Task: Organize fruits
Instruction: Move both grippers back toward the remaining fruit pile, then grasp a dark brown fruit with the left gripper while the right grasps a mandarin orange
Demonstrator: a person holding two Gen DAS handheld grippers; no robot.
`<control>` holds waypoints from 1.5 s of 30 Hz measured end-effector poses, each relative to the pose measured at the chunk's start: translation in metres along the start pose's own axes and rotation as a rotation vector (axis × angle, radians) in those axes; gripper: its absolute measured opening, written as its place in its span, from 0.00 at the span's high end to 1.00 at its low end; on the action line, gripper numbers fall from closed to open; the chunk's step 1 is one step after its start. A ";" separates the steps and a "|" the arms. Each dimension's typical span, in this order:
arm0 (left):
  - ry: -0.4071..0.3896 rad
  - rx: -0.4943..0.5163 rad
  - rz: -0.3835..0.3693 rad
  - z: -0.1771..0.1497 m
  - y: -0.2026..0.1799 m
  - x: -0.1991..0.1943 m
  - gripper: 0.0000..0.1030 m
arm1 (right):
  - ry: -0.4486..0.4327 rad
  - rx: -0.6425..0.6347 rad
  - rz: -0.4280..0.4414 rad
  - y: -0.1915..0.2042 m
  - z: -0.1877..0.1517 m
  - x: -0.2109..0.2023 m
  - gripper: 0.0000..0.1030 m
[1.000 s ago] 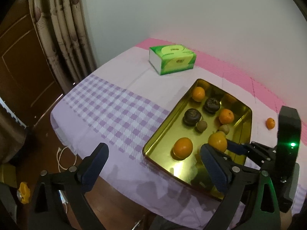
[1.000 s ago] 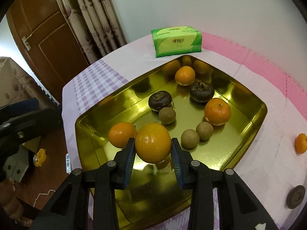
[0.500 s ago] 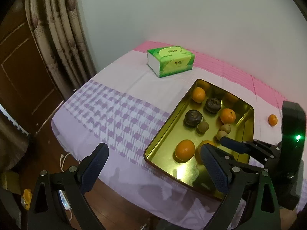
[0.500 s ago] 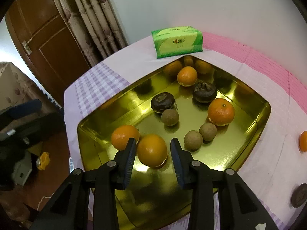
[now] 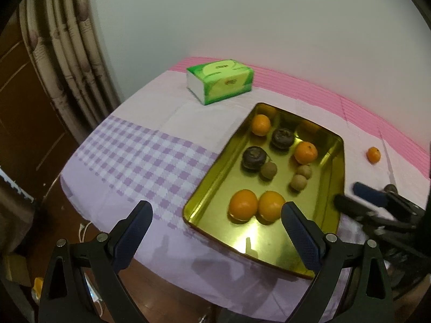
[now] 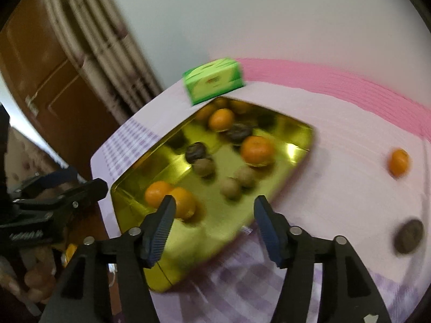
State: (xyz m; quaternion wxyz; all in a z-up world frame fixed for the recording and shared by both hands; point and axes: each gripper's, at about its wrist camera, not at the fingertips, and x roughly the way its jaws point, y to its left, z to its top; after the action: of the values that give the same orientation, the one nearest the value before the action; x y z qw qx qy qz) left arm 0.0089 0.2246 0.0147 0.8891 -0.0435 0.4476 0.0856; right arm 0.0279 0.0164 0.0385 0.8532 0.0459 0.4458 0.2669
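Note:
A gold tray (image 5: 335, 177) (image 6: 301, 145) holds several oranges, two dark fruits (image 5: 254, 157) and small brown fruits. Two oranges (image 5: 270, 206) (image 6: 183, 202) lie side by side at its near end. My right gripper (image 6: 214, 219) is open and empty above the tray's near edge; its fingers (image 5: 369, 193) show in the left wrist view. My left gripper (image 5: 215, 228) is open and empty off the table's near edge. One orange (image 5: 373, 155) (image 6: 398, 162) and one dark fruit (image 6: 409, 236) lie on the cloth right of the tray.
A green tissue box (image 5: 221, 80) (image 6: 214, 80) stands behind the tray. The cloth is checked purple at the left (image 5: 140, 158) and pink along the wall. Curtain (image 5: 67, 62) and a wooden door stand left of the table.
My right gripper has opened, left the orange in the tray beside another orange, and pulled back to the right. The left gripper stayed open and drifted slightly.

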 end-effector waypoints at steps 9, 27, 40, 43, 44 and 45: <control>0.044 0.065 -0.090 -0.007 -0.022 0.001 0.07 | -0.087 0.209 -0.248 -0.117 -0.049 -0.088 0.34; 0.021 0.487 -0.333 0.010 -0.228 0.009 0.07 | -0.027 0.236 -0.618 -0.254 -0.116 -0.142 0.20; 0.124 0.660 -0.393 0.004 -0.334 0.091 0.07 | -0.061 0.261 -0.528 -0.261 -0.116 -0.145 0.10; 0.174 0.656 -0.396 -0.001 -0.339 0.109 0.12 | -0.057 0.255 -0.520 -0.261 -0.116 -0.145 0.09; 0.181 0.654 -0.387 -0.003 -0.340 0.114 0.28 | -0.057 0.254 -0.519 -0.262 -0.116 -0.145 0.09; 0.177 0.638 -0.406 -0.004 -0.337 0.116 0.42 | -0.057 0.254 -0.517 -0.262 -0.116 -0.145 0.09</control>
State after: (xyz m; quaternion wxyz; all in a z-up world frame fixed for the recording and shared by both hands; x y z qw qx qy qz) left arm 0.1378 -0.0940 -0.0803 0.8147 0.1401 0.5091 -0.2398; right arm -0.0214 -0.2980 -0.0067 0.8926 0.0449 0.4482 -0.0189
